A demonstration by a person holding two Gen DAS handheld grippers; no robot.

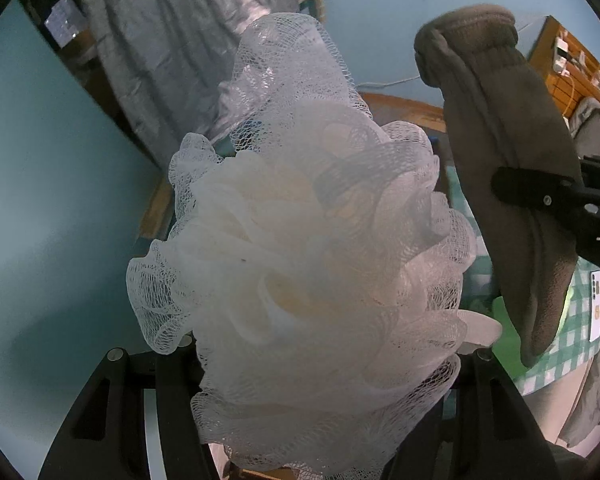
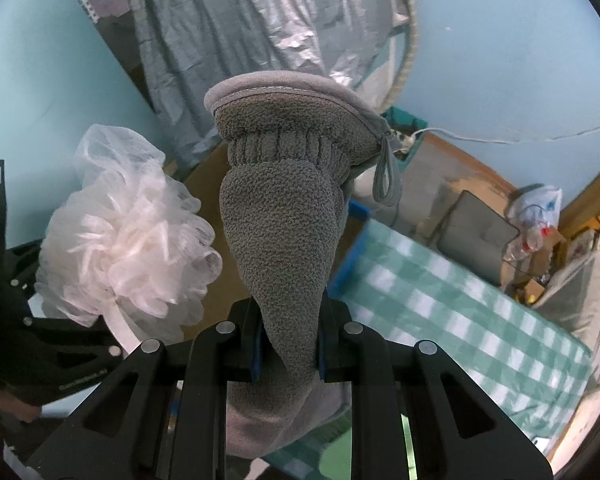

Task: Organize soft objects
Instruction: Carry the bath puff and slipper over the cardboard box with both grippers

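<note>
Left gripper (image 1: 320, 364) clamps the white mesh loofah (image 1: 312, 240), filling frame centre. Right gripper (image 2: 288, 356) pinches the grey fleece mitt (image 2: 284, 216) narrow, centre frame. Both look light, squashy, unbreakable; mesh may snag, so grip the bunched core, mitt mid-body.

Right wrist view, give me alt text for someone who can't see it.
The right tool grips a grey fleece mitt. At left, the left tool holds a white mesh bath pouf; a green checked cloth lies lower right.
</note>
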